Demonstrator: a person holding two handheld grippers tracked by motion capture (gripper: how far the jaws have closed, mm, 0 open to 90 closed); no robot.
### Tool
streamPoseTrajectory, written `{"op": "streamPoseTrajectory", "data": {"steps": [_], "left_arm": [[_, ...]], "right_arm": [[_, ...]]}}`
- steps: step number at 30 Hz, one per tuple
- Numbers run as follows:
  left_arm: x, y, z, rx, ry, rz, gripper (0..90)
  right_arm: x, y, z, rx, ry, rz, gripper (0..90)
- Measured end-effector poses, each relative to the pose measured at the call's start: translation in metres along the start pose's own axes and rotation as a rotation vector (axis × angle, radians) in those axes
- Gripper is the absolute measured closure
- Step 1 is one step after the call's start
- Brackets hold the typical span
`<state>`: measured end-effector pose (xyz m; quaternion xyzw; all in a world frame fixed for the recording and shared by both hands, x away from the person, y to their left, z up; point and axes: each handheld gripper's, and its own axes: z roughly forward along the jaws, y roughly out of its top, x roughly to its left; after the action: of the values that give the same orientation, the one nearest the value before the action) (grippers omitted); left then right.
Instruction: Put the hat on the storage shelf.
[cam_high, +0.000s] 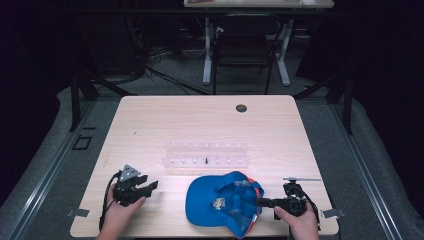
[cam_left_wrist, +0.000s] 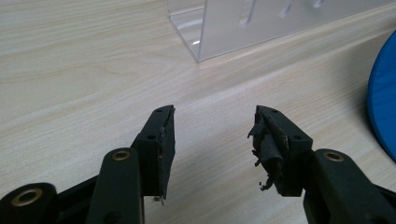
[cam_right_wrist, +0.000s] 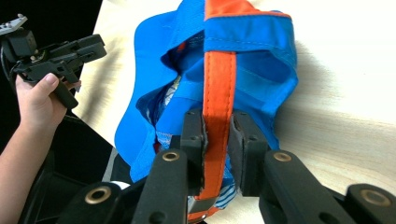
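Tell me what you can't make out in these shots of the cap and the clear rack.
- Cap front: the high view shows its inside, so any logo is hidden.
- Orange strap end: the right gripper covers it.
- Small dark item in the clear rack: too small to identify.
- Rack in the left gripper view: cut off by the top edge.

A clear rack (cam_high: 206, 154) stands mid-bench (cam_high: 150, 125), a round hole (cam_high: 241, 108) lies near the far edge, and a chair (cam_high: 243, 47) sits on the floor beyond.
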<state>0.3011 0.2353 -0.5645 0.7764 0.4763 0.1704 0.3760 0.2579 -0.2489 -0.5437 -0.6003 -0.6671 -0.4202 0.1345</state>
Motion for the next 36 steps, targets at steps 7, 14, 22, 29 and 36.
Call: {"op": "streamPoseTrajectory", "data": {"steps": [7, 14, 22, 29, 36], "left_arm": [[0.0, 0.0, 0.0, -0.004, 0.001, -0.002, 49.1], [0.0, 0.0, -0.001, -0.004, 0.001, -0.003, 49.1], [-0.001, 0.0, -0.001, -0.005, 0.0, 0.0, 49.1], [0.0, 0.0, -0.001, -0.001, -0.002, 0.001, 49.1], [0.0, 0.0, 0.0, -0.002, 0.0, 0.006, 49.1]], "right_arm": [[0.006, 0.005, -0.004, 0.011, -0.071, -0.018, 78.3], [0.014, 0.014, -0.011, 0.03, -0.114, -0.042, 78.4], [0.027, 0.029, -0.024, 0.075, -0.189, -0.057, 78.5], [0.043, 0.046, -0.034, 0.119, -0.242, -0.082, 78.6], [0.058, 0.064, -0.042, 0.16, -0.288, -0.1, 78.6]]}}
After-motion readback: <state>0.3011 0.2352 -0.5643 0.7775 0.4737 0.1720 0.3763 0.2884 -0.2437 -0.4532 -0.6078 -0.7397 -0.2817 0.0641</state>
